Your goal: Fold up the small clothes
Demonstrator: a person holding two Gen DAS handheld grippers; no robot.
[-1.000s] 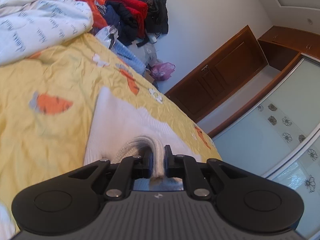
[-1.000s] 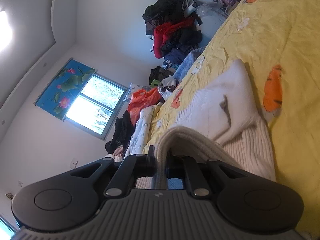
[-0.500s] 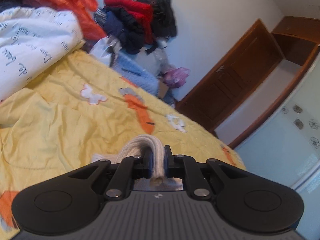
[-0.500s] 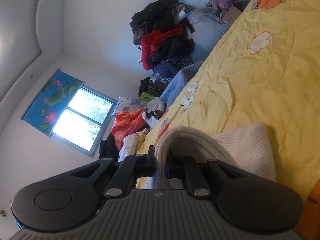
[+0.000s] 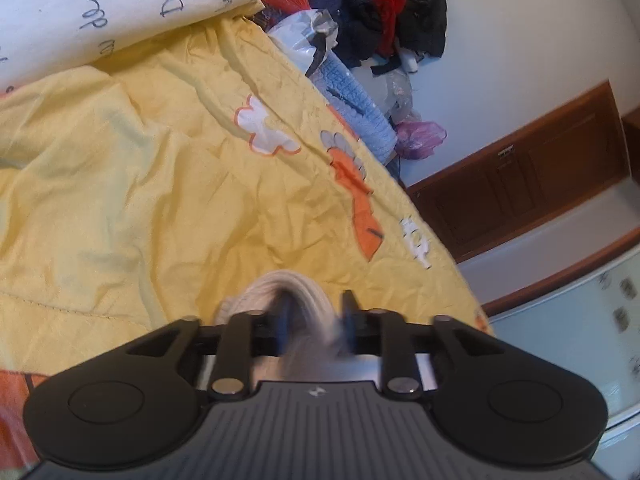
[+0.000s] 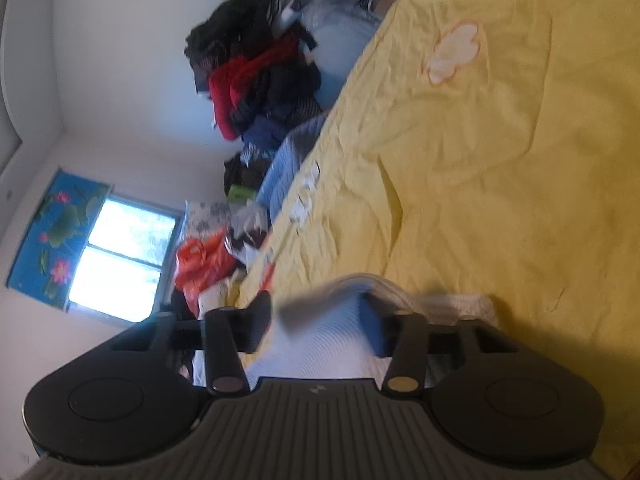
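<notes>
Soft, light white knit garment [image 5: 296, 292] lies limp on the bed [image 5: 160, 184]; left gripper [image 5: 316, 312] and right gripper [image 6: 320, 312] jaws opening around its folded edge, the best hold.

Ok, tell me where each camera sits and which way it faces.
Left wrist: on the left gripper, looking along its opening jaws over the white knit garment and yellow bedspread toward a wooden door.
Right wrist: on the right gripper, jaws opening, view rolled, facing the window.
Shared: garment, bedspread, clothes pile.
</notes>
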